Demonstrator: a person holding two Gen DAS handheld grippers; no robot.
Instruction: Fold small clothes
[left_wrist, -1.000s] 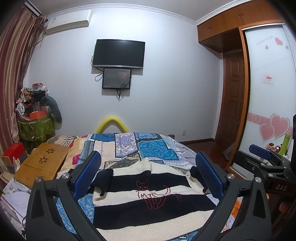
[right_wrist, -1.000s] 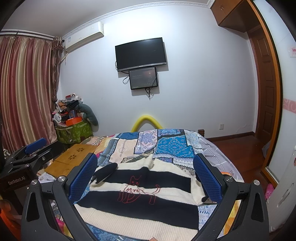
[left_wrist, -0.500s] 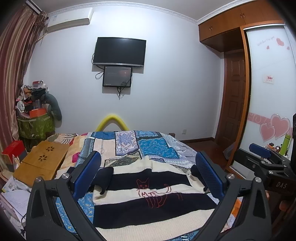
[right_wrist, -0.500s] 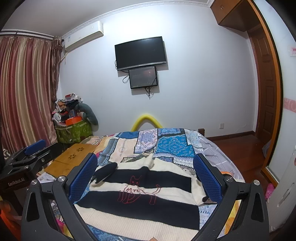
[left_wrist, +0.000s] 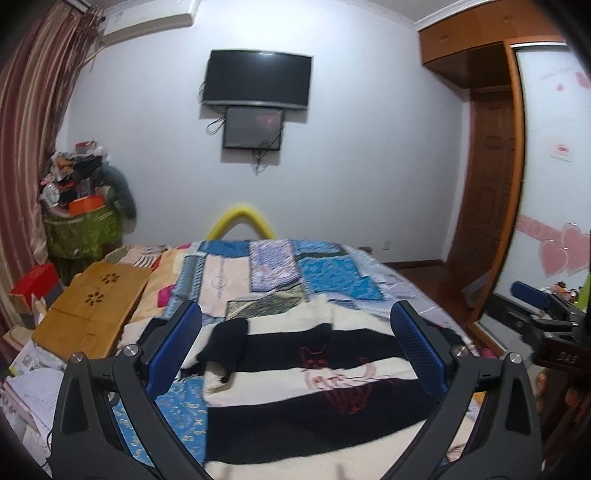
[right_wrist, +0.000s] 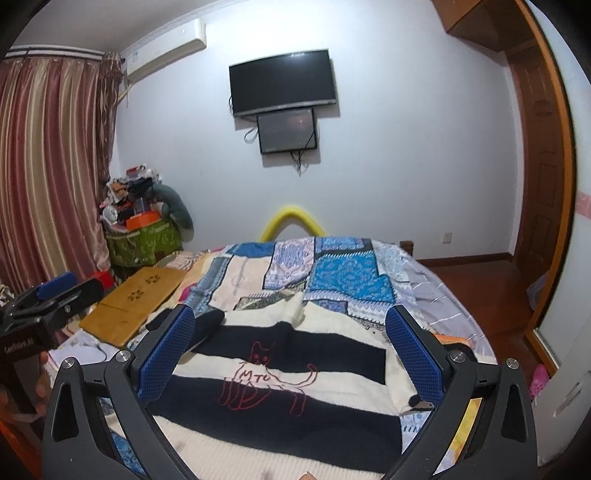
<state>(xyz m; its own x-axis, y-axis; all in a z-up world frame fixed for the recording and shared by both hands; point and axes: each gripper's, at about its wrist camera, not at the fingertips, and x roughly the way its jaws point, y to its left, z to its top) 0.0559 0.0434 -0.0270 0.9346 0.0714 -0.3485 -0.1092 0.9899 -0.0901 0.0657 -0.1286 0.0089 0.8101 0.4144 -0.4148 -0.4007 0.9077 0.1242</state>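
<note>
Spread flat on the patchwork bedspread (right_wrist: 347, 280), the striped knit sweater (right_wrist: 295, 391) looks soft, thick and floppy to me; I'd pinch a hem corner or the black sleeve (left_wrist: 225, 347) folded across its shoulder. My left gripper (left_wrist: 295, 354) and right gripper (right_wrist: 291, 354) hover above it, jaws wide, empty

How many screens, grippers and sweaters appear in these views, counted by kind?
Screens on the wall: 2, a large TV and a smaller monitor below it.
Grippers: 2, the left gripper and the right gripper, both open above the bed.
Sweaters: 1, a striped sweater with a red cat outline, lying flat.
Total: 5
</note>
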